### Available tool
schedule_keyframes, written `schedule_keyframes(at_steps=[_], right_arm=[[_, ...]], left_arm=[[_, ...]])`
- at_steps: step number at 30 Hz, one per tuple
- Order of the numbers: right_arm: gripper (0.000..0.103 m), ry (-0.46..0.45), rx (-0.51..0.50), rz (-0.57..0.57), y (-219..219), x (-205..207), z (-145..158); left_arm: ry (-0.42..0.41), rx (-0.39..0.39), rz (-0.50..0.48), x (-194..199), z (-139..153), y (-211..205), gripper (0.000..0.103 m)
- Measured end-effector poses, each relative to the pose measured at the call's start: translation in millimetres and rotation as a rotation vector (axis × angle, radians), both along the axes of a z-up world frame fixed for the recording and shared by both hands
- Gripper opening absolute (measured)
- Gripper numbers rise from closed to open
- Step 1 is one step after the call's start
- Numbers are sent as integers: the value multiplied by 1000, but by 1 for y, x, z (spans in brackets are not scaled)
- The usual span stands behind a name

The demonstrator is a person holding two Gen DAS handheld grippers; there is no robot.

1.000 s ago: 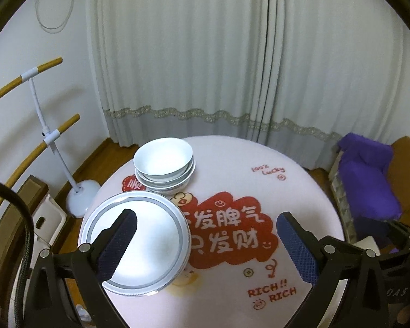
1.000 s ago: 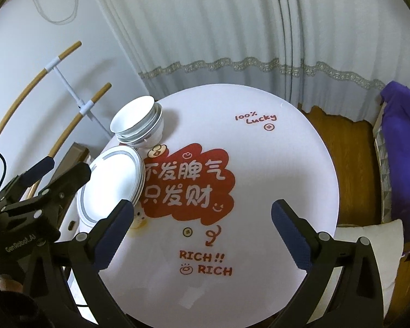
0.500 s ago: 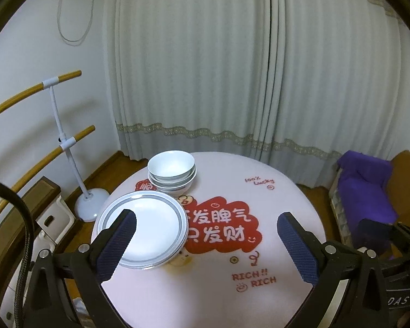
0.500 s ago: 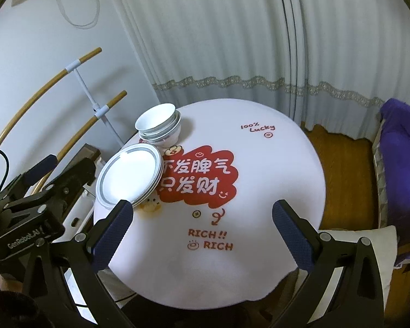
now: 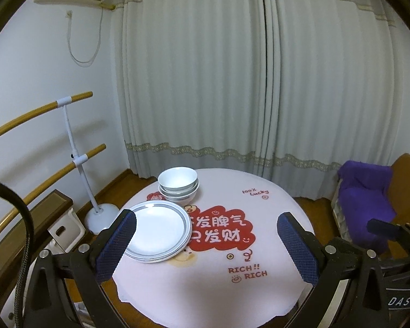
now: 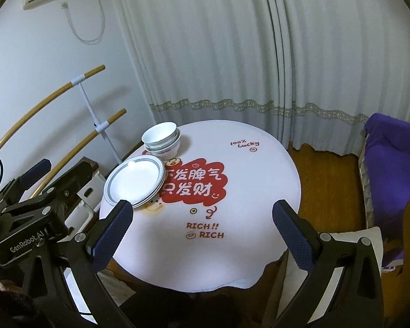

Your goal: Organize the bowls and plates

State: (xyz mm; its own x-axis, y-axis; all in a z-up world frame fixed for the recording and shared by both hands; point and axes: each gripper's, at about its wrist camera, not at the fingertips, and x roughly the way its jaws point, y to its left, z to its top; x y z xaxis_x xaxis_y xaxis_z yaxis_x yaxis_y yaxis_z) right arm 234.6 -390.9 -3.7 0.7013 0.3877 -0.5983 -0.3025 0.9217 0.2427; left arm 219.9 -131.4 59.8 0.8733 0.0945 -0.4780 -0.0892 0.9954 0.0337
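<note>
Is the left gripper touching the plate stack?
Apart. The right wrist view shows the left gripper held off the table's edge, clear of the plate stack.

The tablecloth (image 6: 259, 180) reads "100% Lucky", "RICH!! RICH" and "发脾气 只发财"; the left gripper (image 6: 30, 191) body reads "GenRobot.AI"

Left gripper (image 5: 206, 242) wide open, empty, above round table (image 5: 276, 289). Stacked plates (image 5: 161, 231) at table's left side, stacked bowls (image 5: 178, 186) just behind them. Curtain (image 5: 259, 82) behind, purple cloth (image 5: 366, 202) right, stand (image 5: 79, 161) left.
</note>
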Motion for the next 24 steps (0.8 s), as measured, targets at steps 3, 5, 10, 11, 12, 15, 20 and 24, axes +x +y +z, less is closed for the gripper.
schedule_keyframes(at_steps=[3, 5, 10, 11, 12, 15, 20, 24], right_arm=[[103, -16, 0, -6, -1, -8, 4], [103, -26, -1, -7, -1, -15, 8], [103, -46, 3, -7, 1, -28, 12], [103, -53, 7, -7, 2, -30, 14], [103, -60, 9, -9, 2, -34, 15], [103, -91, 3, -25, 3, -44, 20], [103, -153, 1, -55, 4, -62, 27], [103, -191, 11, -73, 5, -77, 32]], left_arm=[[-14, -9, -1, -15, 3, 0, 102], [-19, -15, -1, -25, 6, 0, 102], [-38, -21, -5, -46, 12, 6, 102], [-42, -20, -4, -51, 15, 8, 102], [-52, -17, -3, -56, 16, 9, 102], [-78, -1, 3, -72, 20, 11, 102], [-144, 18, 8, -102, 21, 12, 102], [-185, 12, -1, -119, 16, 15, 102]])
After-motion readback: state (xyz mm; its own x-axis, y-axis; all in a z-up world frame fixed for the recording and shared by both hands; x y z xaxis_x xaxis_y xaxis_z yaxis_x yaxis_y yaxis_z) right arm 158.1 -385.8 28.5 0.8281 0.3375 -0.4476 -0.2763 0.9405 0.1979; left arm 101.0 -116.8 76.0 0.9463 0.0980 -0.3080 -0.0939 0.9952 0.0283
